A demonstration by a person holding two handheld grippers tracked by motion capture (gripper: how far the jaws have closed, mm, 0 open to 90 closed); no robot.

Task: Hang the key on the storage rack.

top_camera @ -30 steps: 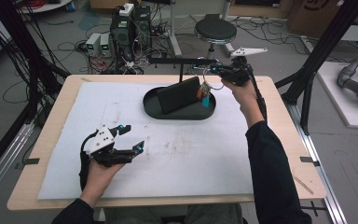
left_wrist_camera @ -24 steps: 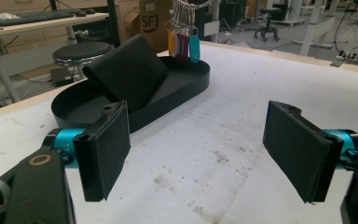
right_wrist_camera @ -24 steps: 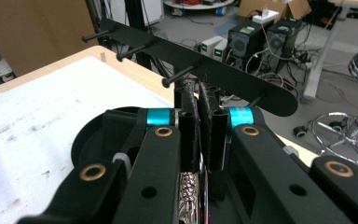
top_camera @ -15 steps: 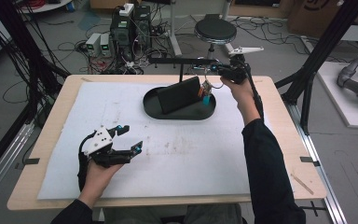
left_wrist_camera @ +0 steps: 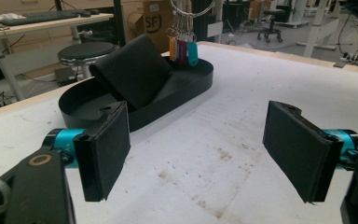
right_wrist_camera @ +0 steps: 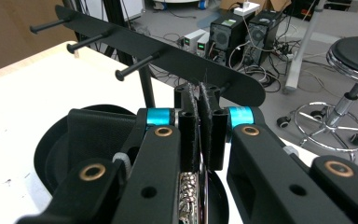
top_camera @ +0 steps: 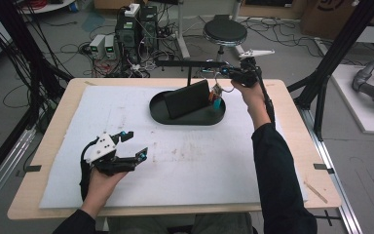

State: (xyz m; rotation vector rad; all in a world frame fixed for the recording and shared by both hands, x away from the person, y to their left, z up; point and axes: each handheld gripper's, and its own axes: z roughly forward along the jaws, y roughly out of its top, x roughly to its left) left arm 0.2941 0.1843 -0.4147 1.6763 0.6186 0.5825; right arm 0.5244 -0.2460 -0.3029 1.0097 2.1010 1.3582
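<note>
A black oval tray [top_camera: 175, 118] sits at the far middle of the white mat, and a black wallet [top_camera: 186, 100] leans upright inside it. A key ring with coloured tags [top_camera: 215, 96] hangs over the tray's right end, with my right gripper [top_camera: 224, 73] shut on its ring. In the right gripper view the jaws [right_wrist_camera: 200, 100] are pressed together, and a metal chain [right_wrist_camera: 189, 191] hangs below them. Just beyond stands a black peg rack [right_wrist_camera: 168, 56]. My left gripper [top_camera: 135, 145] rests open near the mat's front left. Its view [left_wrist_camera: 196, 144] shows the tray [left_wrist_camera: 74, 100], the wallet [left_wrist_camera: 135, 70] and the tags [left_wrist_camera: 184, 49].
The peg rack [top_camera: 190, 63] stands on a post behind the tray at the table's far edge. A round stool [top_camera: 225, 30] and computer boxes [top_camera: 136, 24] are on the floor beyond. Black frame posts flank the table. White mat [top_camera: 199, 161] lies between the grippers.
My right gripper, with the key ring in it, has edged slightly toward the rack. The left gripper has stayed where it was, still open.
</note>
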